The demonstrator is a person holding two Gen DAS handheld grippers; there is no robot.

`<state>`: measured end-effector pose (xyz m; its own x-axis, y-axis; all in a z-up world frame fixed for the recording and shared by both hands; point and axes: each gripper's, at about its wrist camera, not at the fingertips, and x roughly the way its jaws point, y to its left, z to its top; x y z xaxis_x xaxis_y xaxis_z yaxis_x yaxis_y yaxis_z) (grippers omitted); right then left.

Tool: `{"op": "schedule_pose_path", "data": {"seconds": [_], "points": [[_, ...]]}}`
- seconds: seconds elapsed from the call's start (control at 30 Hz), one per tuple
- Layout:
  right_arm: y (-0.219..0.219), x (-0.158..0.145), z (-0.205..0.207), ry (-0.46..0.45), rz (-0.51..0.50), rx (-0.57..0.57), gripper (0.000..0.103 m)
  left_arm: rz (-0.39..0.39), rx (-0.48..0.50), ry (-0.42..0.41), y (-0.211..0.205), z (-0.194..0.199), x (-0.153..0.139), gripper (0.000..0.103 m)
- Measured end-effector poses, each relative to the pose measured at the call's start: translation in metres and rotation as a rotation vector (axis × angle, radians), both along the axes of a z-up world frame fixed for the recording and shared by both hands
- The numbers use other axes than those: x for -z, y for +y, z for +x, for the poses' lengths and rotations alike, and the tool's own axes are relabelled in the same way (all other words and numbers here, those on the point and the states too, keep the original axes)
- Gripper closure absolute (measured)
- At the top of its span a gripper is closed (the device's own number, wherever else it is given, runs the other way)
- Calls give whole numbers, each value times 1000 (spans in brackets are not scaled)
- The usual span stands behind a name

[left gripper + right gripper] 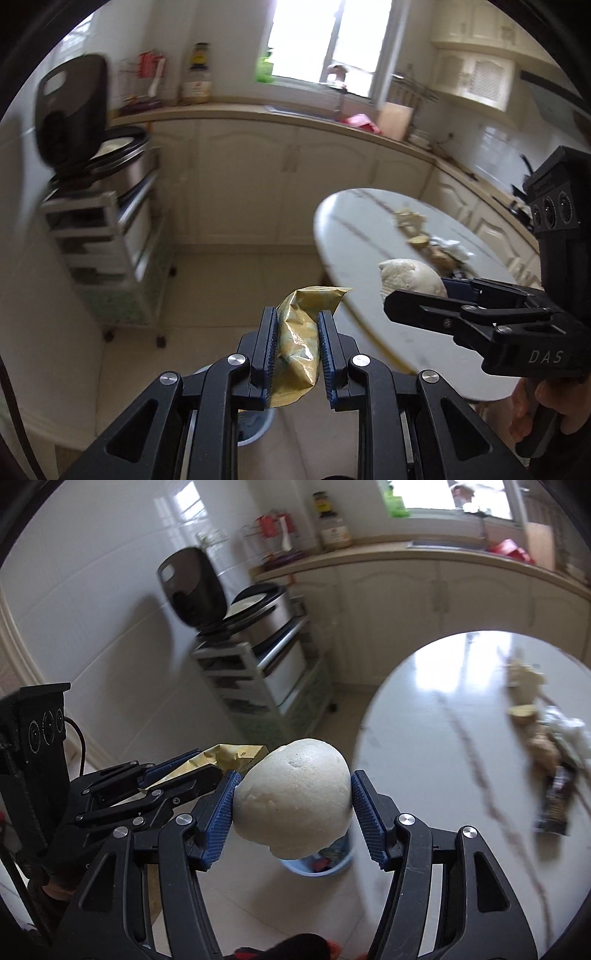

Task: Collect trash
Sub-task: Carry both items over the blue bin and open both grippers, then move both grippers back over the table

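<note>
Gold foil is what is pinched in the left tool [297,347]: a crumpled wrapper [301,332] is clamped between its blue ribbed pads, crinkled end poking forward. Beside it, the right tool [291,805] is closed on a pale steamed bun [293,801], which is squeezed at its widest part and bulges above and below the pads. Both loads are held clear of the round bench [461,738], out past its near edge and above the floor. A blue trash bin [317,864] can be made out below the bun, partly hidden by it, with scraps already inside; in the left view only a sliver of blue is seen under the wrapper. More litter [546,746] is left on the bench, well away from the bin: peelings, a crumpled white wad and a dark wrapper, all blurred. Dropping seems to be the step in hand. For a clean drop, each tool should be brought squarely over the bin's mouth before anything is let go, since the bun is heavy enough to bounce off the rim and the foil light enough to drift. The bun is best released low and first; the wrapper may cling to the ribbed pads, so a wide opening is advised.
</note>
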<state>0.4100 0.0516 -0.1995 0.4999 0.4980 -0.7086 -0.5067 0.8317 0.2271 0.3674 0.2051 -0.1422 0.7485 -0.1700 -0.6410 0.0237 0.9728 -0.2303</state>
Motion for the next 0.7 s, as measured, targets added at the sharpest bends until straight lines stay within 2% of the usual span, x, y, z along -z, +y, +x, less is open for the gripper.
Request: {"op": "schedule_pose_path", "data": {"seconds": [0.2,0.4,0.47,0.53,0.7], "points": [[76,49,19,77,-26,-90,44,-5,-114,56,61,-25,21,85],[111,93,44,116,-59,-85,40,-34,-155,125,95,-30,46,85],[116,100,52,118,-67,-68,36,-49,-154,145,98,-28,53,85],[119,102,60,114,-68,-64,26,-57,-149,163,103,-23,61,85],[116,91,65,40,-99,-22,21,-82,-121,216,108,-1,75,84]]}}
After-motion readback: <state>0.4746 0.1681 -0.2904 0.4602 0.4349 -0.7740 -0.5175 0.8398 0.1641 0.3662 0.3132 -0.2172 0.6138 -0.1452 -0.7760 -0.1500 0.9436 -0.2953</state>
